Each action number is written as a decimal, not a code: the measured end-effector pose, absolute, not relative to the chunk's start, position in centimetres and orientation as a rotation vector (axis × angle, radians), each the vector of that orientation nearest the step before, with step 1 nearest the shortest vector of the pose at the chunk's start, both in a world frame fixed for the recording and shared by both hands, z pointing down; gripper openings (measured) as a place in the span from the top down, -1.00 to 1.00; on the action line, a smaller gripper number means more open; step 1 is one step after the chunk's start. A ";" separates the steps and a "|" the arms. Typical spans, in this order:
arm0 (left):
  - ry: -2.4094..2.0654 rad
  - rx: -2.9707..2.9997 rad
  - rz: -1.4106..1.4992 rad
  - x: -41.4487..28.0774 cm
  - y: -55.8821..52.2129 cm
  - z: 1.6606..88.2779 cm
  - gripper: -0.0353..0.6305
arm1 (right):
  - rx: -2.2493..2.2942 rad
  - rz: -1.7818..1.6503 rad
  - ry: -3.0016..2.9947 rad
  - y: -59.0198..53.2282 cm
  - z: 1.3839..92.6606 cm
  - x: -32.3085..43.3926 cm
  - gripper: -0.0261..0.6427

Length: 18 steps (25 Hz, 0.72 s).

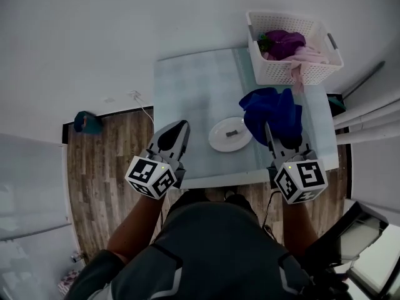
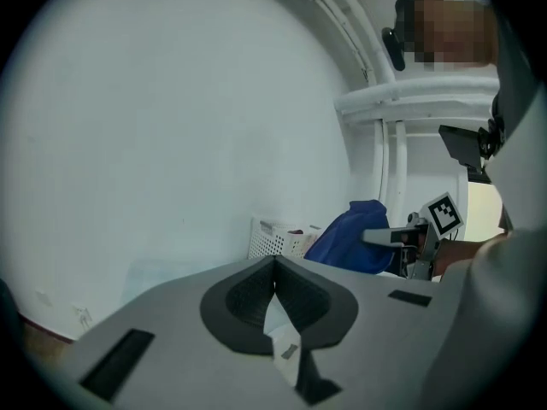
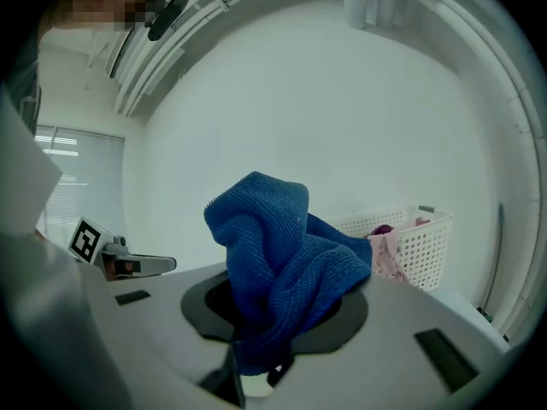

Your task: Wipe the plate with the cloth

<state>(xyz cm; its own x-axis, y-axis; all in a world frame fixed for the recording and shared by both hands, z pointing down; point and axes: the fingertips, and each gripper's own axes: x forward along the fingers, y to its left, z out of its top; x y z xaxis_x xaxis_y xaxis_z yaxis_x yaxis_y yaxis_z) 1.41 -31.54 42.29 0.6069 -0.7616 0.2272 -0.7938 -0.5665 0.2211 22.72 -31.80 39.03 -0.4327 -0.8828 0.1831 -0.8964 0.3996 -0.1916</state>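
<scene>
So both forearms are stretched forward from the body, with the grippers held over the near edge of the table [image 1: 187, 86], marker cubes facing up at the head camera. The left gripper [image 1: 182, 127] sits at the plate's left and angles in toward it. Its jaws are pressed together at the tips with nothing between them; its own view looks mostly at the white wall, so it's held fairly level rather than pointing down. The right gripper [image 1: 270, 132] is on the other side, pointing away from the body and leaning a bit to the left. It's clamped down on the blue cloth [image 1: 275, 112], which is bunched up and stands out past the jaws in a big crumpled lump. The white plate [image 1: 220, 136] lies on the table between the two grippers, near the front edge, with a small dark bit [image 1: 232, 133] on its middle. From above the cloth overlaps the plate's right rim, but I can't tell if it's actually touching. At the far right corner of the table there's a white basket [image 1: 275, 74] with purple and pink fabric in it.
</scene>
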 end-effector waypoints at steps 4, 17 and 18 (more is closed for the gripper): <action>-1.303 2.553 0.113 0.9 -30.1 41.2 0.87 | 1.668 0.387 -2.599 -30.3 38.5 21.3 0.56; -1.283 2.663 0.032 -4.7 -25.8 36.6 0.87 | 1.763 0.326 -2.529 -24.1 35.1 14.6 0.56; -1.276 2.674 0.026 -5.0 -25.4 36.5 0.87 | 1.765 0.325 -2.520 -23.5 35.2 14.1 0.56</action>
